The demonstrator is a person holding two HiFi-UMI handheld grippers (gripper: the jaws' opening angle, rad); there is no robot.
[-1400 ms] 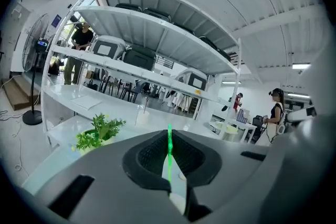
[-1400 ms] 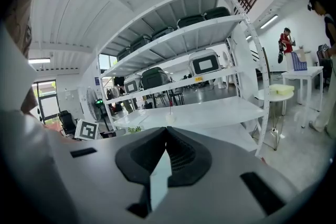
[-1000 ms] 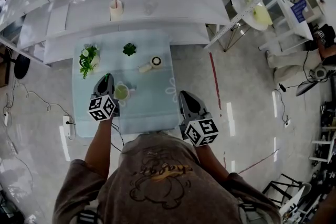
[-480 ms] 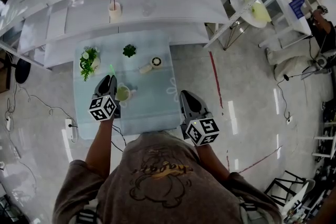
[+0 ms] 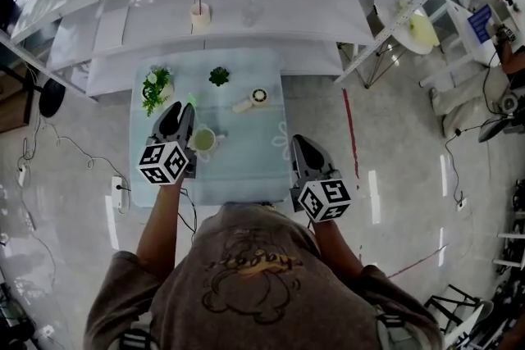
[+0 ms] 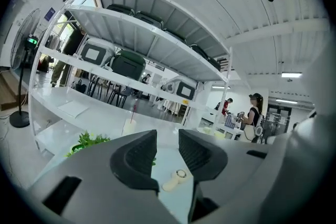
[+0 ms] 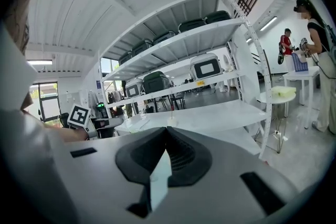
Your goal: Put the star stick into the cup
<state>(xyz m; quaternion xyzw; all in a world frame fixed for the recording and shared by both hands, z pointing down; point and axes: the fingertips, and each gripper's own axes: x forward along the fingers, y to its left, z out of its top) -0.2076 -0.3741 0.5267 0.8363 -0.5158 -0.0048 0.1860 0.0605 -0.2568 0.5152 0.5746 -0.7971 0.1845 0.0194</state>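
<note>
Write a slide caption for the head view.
Left gripper, jaws just opened and empty, beside the green cup on a small blue-topped table; right gripper shut near the table's right edge.

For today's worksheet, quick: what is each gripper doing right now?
Left gripper: open, jaws have just been opening, nothing between them.
Right gripper: shut, empty.

Table [image 5: 246, 168] right half bare: open lane ahead of right gripper [image 5: 300, 143]. Left half crowded: cup [image 5: 203, 141] just beside left gripper [image 5: 178, 111], plant [image 5: 154, 88] ahead, small plant [image 5: 218, 76] beyond cup, white gadget [image 5: 253, 101] mid-table. Shelf [image 5: 271, 12] walls far edge.
</note>
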